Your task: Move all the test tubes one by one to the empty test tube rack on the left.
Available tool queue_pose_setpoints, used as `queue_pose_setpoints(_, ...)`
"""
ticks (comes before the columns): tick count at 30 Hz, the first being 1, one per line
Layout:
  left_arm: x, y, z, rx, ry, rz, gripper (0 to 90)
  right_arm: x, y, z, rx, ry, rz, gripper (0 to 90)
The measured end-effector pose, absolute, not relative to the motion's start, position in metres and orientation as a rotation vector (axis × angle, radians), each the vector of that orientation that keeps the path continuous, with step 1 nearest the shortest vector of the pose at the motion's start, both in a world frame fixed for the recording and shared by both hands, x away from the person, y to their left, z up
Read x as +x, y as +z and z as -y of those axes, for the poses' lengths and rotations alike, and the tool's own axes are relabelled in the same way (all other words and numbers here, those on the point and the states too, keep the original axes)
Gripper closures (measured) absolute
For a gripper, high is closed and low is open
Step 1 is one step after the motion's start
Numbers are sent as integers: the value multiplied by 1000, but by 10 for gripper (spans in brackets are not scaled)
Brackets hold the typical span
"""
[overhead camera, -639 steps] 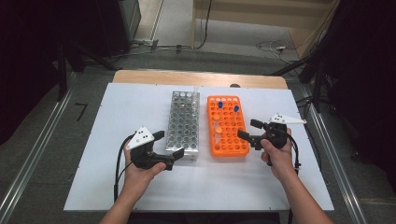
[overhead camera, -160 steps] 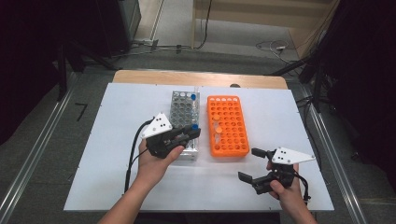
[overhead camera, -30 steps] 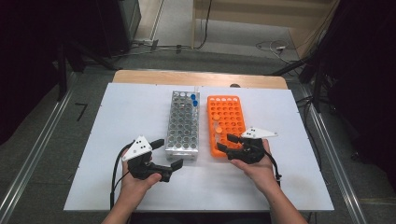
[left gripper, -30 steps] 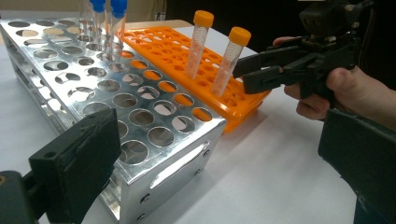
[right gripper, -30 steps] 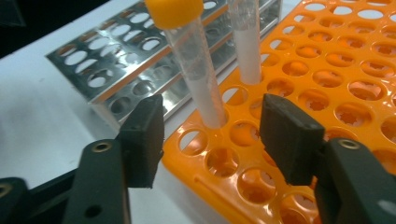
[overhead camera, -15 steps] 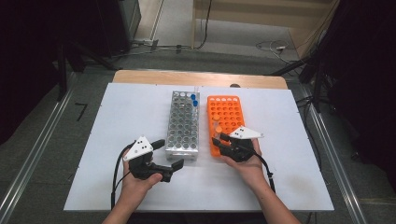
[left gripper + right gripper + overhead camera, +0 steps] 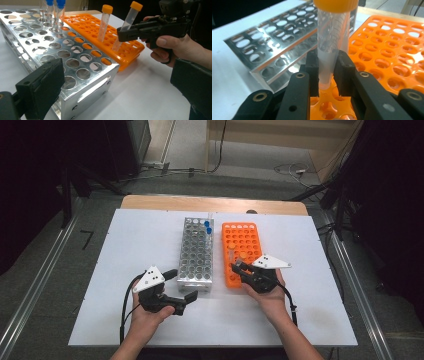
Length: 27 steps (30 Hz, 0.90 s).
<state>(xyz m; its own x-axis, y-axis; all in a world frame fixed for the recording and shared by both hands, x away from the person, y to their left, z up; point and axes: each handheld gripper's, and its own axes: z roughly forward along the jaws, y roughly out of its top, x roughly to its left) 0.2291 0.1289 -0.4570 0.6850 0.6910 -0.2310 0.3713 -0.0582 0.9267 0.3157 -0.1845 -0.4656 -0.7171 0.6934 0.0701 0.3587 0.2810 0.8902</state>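
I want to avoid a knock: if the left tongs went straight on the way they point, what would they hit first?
Probably the near end of the metal rack, which lies directly ahead between the open left tongs; depth is hard to judge.

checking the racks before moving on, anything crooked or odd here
One orange-capped tube leans in the orange rack, gripped by the right tongs, while its neighbour stands upright. The tilt comes from the grip. Nothing looks spilled or broken.

Lab bench: metal tube rack point(image 7: 197, 255), orange tube rack point(image 7: 243, 251), capped tubes (white table point(image 7: 125, 250), cables on floor)
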Motion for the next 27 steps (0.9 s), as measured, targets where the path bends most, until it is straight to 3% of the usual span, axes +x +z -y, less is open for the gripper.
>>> queue_pose_setpoints(13,226,-450,-117,1670,299,-821,0,281,-448,195,916,1456,-2299,729)
queue_pose_setpoints(27,223,-444,-99,1666,268,-752,57,251,-451,169,788,1472,-2439,730)
